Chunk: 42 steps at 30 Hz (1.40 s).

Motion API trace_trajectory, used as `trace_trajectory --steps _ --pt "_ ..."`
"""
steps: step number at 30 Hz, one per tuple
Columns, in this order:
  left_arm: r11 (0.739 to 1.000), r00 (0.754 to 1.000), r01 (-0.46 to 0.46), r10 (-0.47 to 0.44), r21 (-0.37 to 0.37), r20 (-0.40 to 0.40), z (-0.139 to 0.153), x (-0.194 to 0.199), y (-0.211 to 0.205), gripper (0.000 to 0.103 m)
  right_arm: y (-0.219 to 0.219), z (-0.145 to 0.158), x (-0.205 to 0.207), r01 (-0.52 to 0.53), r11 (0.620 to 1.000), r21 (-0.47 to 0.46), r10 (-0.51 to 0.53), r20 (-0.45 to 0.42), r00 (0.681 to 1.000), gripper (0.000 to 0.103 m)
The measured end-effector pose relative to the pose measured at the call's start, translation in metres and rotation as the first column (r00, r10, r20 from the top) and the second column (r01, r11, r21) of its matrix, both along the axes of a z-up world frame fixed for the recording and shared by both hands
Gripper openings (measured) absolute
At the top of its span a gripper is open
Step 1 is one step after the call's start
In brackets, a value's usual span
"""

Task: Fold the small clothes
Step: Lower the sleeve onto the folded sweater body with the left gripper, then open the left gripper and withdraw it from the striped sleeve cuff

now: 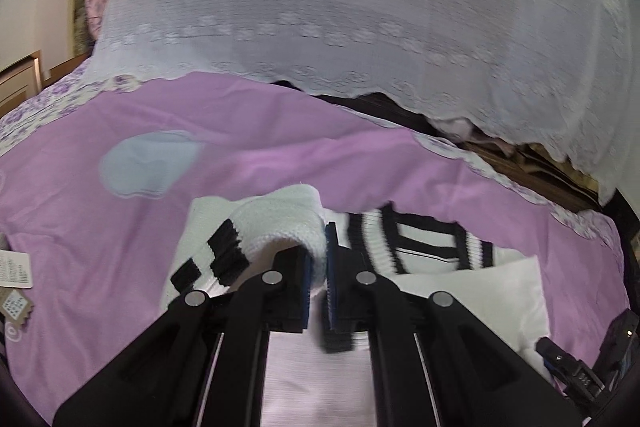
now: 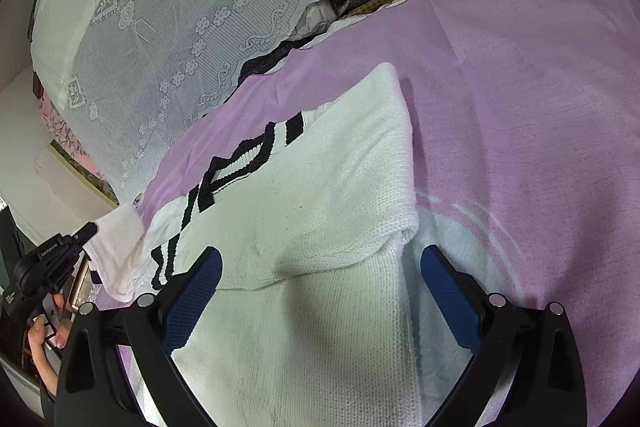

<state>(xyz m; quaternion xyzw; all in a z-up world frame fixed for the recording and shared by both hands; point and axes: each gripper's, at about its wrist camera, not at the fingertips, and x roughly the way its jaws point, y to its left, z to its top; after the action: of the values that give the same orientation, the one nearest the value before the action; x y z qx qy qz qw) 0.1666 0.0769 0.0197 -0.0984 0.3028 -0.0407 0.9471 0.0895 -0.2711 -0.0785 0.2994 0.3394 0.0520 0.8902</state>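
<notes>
Left gripper (image 1: 319,269) jaws pinching white sweater (image 2: 320,227) sleeve, right gripper (image 2: 320,267) jaws spread, lace cloth (image 2: 180,27) beyond.

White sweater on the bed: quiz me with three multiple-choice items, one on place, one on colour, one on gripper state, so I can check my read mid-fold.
1. What does the white sweater lie on?
A. a pink-purple bedspread
B. a wooden floor
C. a glass table

2. What colour are the stripes on its ribbed trim?
A. red
B. black
C. green

3. How do the two grippers stand?
A. both open
B. left gripper shut on the sleeve, right gripper open
C. both shut on cloth

Answers:
1. A: the pink-purple bedspread shows around the knit in both views.
2. B: dark bands cross the white ribbing.
3. B: the left gripper pinches the white knit sleeve between near-closed jaws, while the right gripper has its jaws spread wide over the sweater body.
</notes>
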Motion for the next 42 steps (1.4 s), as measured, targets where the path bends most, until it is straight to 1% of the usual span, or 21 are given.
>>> trace_trajectory --steps 5,9,14,18,22,23,24,25,27,28,30,31,33,36,38,40,41,42 --pt "0.999 0.999 0.045 -0.046 0.027 0.008 0.002 -0.001 -0.031 0.005 0.0 0.0 0.0 0.0 1.0 0.004 0.0 0.001 1.0 0.1" --pt "0.996 0.997 0.079 -0.08 0.031 0.007 0.002 0.0 -0.054 0.005 0.0 0.0 0.001 0.002 1.0 0.015 -0.002 0.003 1.0 0.1" --pt "0.99 0.991 0.136 -0.136 0.049 0.007 -0.004 -0.001 -0.094 0.005 -0.006 0.0 -0.002 0.023 0.998 0.058 -0.024 0.026 0.999 0.099" --pt "0.984 0.985 0.172 -0.172 0.037 -0.018 -0.018 0.003 -0.119 0.005 -0.01 0.0 -0.004 0.04 0.996 0.08 -0.043 0.041 0.998 0.099" --pt "0.972 0.971 0.231 -0.227 0.037 -0.079 -0.042 0.005 -0.135 0.006 -0.011 0.0 -0.005 0.052 0.995 0.09 -0.057 0.047 0.997 0.099" --pt "0.969 0.966 0.244 -0.24 0.035 -0.094 -0.048 0.005 -0.138 0.008 -0.012 -0.001 -0.005 0.055 0.994 0.092 -0.059 0.048 0.997 0.099" --pt "0.966 0.962 0.256 -0.251 0.034 -0.109 -0.053 0.005 -0.14 0.017 -0.012 -0.001 -0.005 0.055 0.994 0.093 -0.06 0.047 0.997 0.099" --pt "0.961 0.956 0.273 -0.266 0.035 -0.126 -0.059 0.005 -0.142 0.021 -0.012 -0.001 -0.005 0.056 0.994 0.092 -0.06 0.048 0.997 0.099" --pt "0.955 0.949 0.294 -0.287 0.037 -0.133 -0.063 0.003 -0.144 0.032 -0.012 -0.001 -0.005 0.056 0.994 0.092 -0.06 0.047 0.997 0.099" --pt "0.953 0.947 0.301 -0.294 0.039 -0.131 -0.063 0.002 -0.145 0.034 -0.012 -0.001 -0.005 0.056 0.994 0.093 -0.061 0.047 0.997 0.099" --pt "0.945 0.939 0.326 -0.321 0.025 -0.122 -0.059 -0.004 -0.142 0.045 -0.011 -0.001 -0.005 0.056 0.994 0.091 -0.06 0.047 0.997 0.099" --pt "0.941 0.936 0.337 -0.333 0.021 -0.118 -0.057 -0.006 -0.141 0.049 -0.011 -0.001 -0.005 0.056 0.994 0.091 -0.061 0.047 0.997 0.099" --pt "0.931 0.927 0.365 -0.361 0.026 -0.107 -0.049 -0.013 -0.137 0.067 -0.011 -0.001 -0.005 0.056 0.994 0.091 -0.061 0.047 0.997 0.099" --pt "0.913 0.911 0.404 -0.397 0.053 -0.109 -0.042 -0.023 -0.132 0.081 -0.011 -0.002 -0.004 0.057 0.994 0.089 -0.061 0.046 0.997 0.099" --pt "0.898 0.899 0.433 -0.422 0.084 -0.118 -0.038 -0.031 -0.123 0.087 -0.011 -0.002 -0.004 0.057 0.994 0.088 -0.061 0.045 0.997 0.099" --pt "0.89 0.895 0.44 -0.423 0.117 -0.143 -0.04 -0.035 -0.116 0.089 -0.01 -0.002 -0.004 0.057 0.995 0.084 -0.061 0.044 0.997 0.099" --pt "0.889 0.895 0.439 -0.421 0.127 -0.145 -0.04 -0.036 -0.112 0.089 -0.011 -0.002 -0.004 0.057 0.995 0.085 -0.061 0.044 0.997 0.099" --pt "0.894 0.904 0.424 -0.408 0.142 -0.13 -0.04 -0.039 -0.104 0.089 -0.01 -0.001 -0.004 0.058 0.995 0.085 -0.062 0.044 0.997 0.099"
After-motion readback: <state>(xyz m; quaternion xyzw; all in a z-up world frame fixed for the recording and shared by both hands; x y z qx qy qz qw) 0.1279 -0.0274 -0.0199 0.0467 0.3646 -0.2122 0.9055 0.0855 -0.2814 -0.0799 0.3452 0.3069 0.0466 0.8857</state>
